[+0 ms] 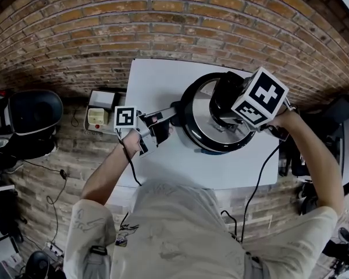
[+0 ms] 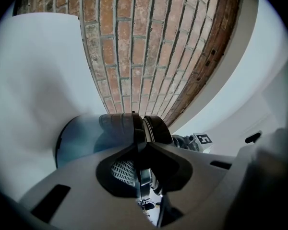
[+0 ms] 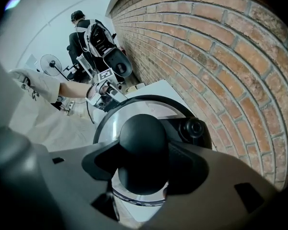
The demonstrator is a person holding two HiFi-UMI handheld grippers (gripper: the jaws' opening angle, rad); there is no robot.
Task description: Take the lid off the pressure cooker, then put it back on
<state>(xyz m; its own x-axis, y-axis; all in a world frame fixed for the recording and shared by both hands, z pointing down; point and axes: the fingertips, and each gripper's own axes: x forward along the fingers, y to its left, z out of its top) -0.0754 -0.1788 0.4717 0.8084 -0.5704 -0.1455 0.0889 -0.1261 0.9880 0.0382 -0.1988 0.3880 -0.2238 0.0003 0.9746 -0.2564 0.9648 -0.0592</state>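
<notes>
The pressure cooker (image 1: 198,133) stands on the white table (image 1: 157,80), and its steel lid (image 3: 116,123) sits on the pot. My right gripper (image 3: 143,163) points down over the lid, its jaws closed against both sides of the black knob (image 3: 143,145). Beside the knob is a black valve (image 3: 195,128). The cooker's long side handle (image 1: 164,116) sticks out to the left. My left gripper (image 2: 145,169) is shut on that handle (image 2: 144,181), held about level, with the pot's wall (image 2: 81,135) just ahead. The head view shows both grippers, left (image 1: 156,127) and right (image 1: 228,108).
The table's front edge lies close to my body, and its right edge is near the cooker. A brick floor surrounds the table. A small box with a yellow thing (image 1: 99,115) and a black chair (image 1: 32,112) stand to the left. Cables trail down.
</notes>
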